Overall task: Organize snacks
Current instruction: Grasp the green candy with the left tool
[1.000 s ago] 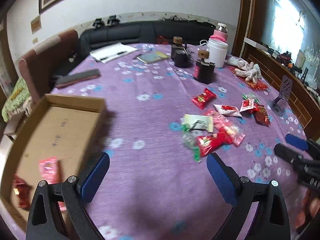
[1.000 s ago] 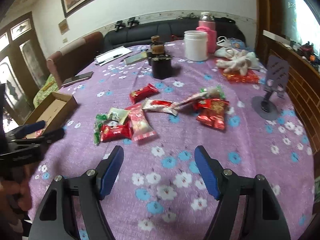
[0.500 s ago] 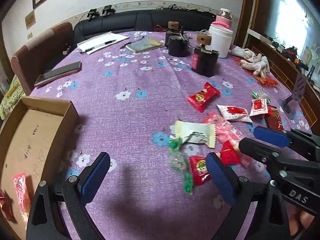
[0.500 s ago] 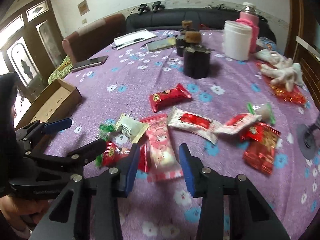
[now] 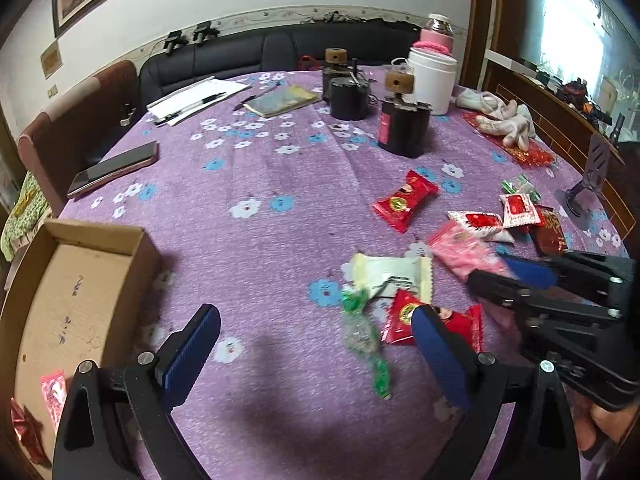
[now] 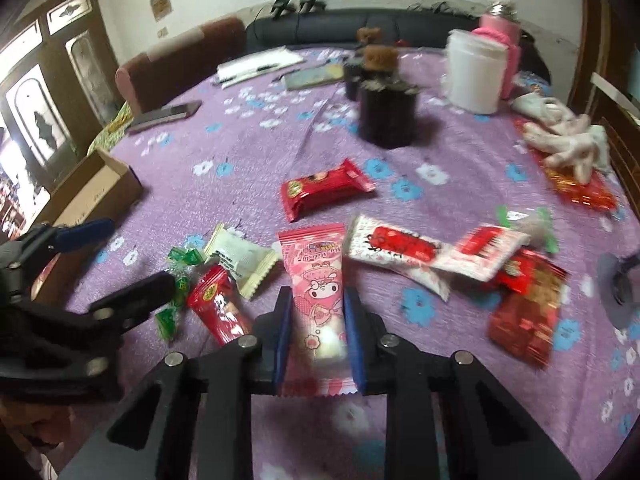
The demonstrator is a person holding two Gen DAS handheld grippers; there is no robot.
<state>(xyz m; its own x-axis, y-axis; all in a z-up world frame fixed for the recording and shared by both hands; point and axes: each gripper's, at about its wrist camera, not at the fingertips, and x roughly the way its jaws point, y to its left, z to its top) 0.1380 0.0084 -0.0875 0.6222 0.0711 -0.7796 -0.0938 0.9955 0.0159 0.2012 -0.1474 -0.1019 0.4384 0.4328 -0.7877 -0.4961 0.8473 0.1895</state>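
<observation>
Several snack packets lie scattered on the purple flowered tablecloth. My right gripper [image 6: 318, 294] is closing its jaws on a pink cartoon snack packet [image 6: 320, 280], and the blue pads press on its two long sides. In the left wrist view the right gripper [image 5: 516, 276] holds that pink packet [image 5: 464, 252] at the right. My left gripper [image 5: 316, 316] stands open, low over a green candy wrapper [image 5: 360, 328] and a red packet [image 5: 404, 312]. A white packet [image 5: 392, 276] lies just beyond them. The cardboard box [image 5: 96, 236] at the left holds a pink packet [image 5: 52, 392] and a red one.
Black jars [image 5: 404, 128] and a white container [image 5: 432, 80] stand at the far side of the table. A phone [image 5: 112, 168], papers, white gloves [image 5: 500, 116] and a phone stand [image 5: 592, 176] lie around the edges. More red and white packets [image 6: 396, 244] lie right of the pink one.
My right gripper came forward over the snack pile and its jaws narrowed onto the pink packet. My left gripper shifted right, away from the box and toward the pile, staying open.
</observation>
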